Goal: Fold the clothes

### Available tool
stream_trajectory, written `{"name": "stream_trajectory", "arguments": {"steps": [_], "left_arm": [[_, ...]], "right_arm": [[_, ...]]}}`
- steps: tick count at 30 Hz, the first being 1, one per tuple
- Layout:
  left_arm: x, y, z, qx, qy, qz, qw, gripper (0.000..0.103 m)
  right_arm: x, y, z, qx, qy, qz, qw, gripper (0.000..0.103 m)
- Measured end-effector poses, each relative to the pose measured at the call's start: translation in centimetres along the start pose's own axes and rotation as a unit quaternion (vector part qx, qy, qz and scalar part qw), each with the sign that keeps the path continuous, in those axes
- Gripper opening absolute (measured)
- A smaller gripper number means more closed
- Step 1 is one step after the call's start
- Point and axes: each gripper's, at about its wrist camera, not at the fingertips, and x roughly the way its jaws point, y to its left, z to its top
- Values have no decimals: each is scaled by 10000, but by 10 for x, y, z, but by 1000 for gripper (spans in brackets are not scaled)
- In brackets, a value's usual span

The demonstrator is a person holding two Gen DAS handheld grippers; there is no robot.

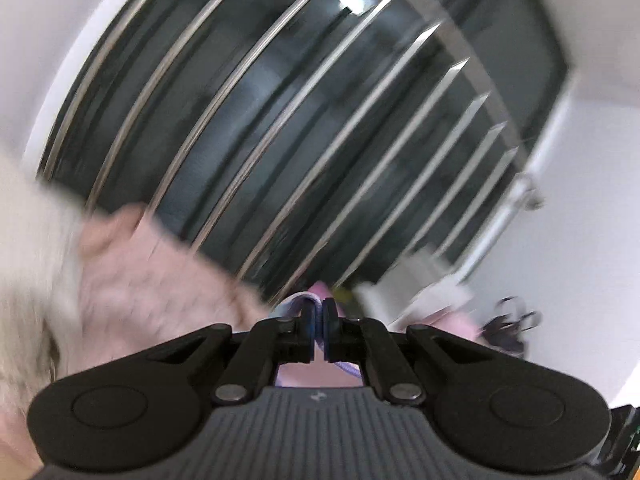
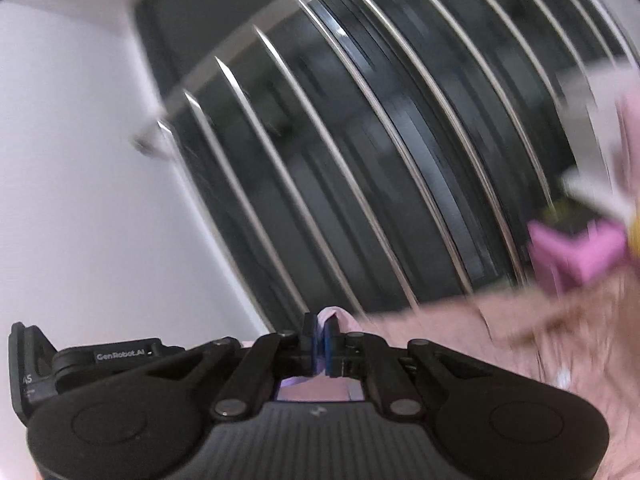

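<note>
Both views are blurred by motion and tilted up toward a window. My left gripper (image 1: 319, 312) is shut on a lilac-edged hem of a pale pink garment (image 1: 160, 280), which spreads away to the left of the fingers. My right gripper (image 2: 319, 326) is shut on another edge of the pink garment (image 2: 500, 332), which stretches off to the right below a blurred pink and white shape (image 2: 580, 248). The cloth hangs raised between the two grippers. Most of the garment is hidden below the gripper bodies.
A dark window with several slanted metal bars (image 1: 320, 120) fills the background in both views, bars (image 2: 360, 160) set into white walls (image 2: 80, 200). A fuzzy cream fabric mass (image 1: 28, 260) sits at the far left. Dark clutter (image 1: 512, 328) lies low at the right.
</note>
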Motion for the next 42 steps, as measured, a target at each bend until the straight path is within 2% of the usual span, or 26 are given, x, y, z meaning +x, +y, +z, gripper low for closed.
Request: {"name": "stream_trajectory", "arguments": {"steps": [6,10,12,15,17,18,19,20,21,22,23,24,25,26,27,29,31,34,37,39,41,42], "left_arm": [[-100,-93,40,730,-719,-309,9943,3],[-127,-119,49,1041,-966,-186,9897,3],[-122,-116,52,1093,-976,-41,9892,3],[-92,-95,56,1106,-811,368,9899,3],[-63,-75,57,1059,-680,669,9898,3],[-40,-59,57,1011,-655,832,9892,6],[-16,-45,58,983,-647,977,9882,17],[8,-29,58,965,-590,1157,9868,32],[37,-10,53,967,-360,1546,9826,69],[54,5,48,949,-106,1955,9760,76],[61,19,37,974,123,2153,9716,76],[65,32,25,1012,346,2294,9674,76],[69,45,13,1050,570,2433,9626,76],[64,56,-1,1109,727,2368,9625,77],[53,66,-17,1155,864,2287,9628,80],[22,82,-52,1152,1080,2209,9624,81],[-11,94,-89,1065,1249,2115,9635,82],[-46,98,-146,1016,1768,1622,9655,82],[-64,92,-199,1007,2078,1244,9650,82],[-59,85,-222,1093,2320,1068,9606,81],[-50,83,-237,1169,2510,1074,9549,74],[-45,83,-244,1206,2601,1088,9518,60]], "right_arm": [[-53,122,78,-604,-504,-89,9969,3],[-85,197,125,-957,-787,-153,9922,3],[-86,194,144,-971,-681,-188,9928,3],[-77,175,150,-968,-411,-313,9940,3],[-37,151,126,-989,-57,-457,9940,3],[-10,147,126,-1006,237,-559,9931,3],[19,142,124,-1008,465,-707,9913,3],[51,134,120,-995,619,-906,9890,4],[82,125,112,-994,825,-1125,9852,6],[111,117,101,-1005,1087,-1366,9795,11],[137,109,88,-1003,1405,-1591,9721,28],[156,99,71,-1063,1901,-1785,9595,39],[166,90,56,-1110,2245,-1893,9494,39],[159,81,43,-1038,2179,-1887,9519,40],[147,73,24,-1024,2122,-1819,9547,48],[123,63,-12,-1260,2513,-1591,9464,59],[91,56,-55,-1373,2982,-1290,9357,59],[50,45,-126,-1321,3515,-859,9228,57],[11,43,-183,-1454,3655,-643,9171,55],[1,44,-201,-1393,3665,-606,9179,53],[-4,44,-212,-1400,3658,-564,9184,50],[-8,46,-217,-1460,3619,-549,9191,45]]}}
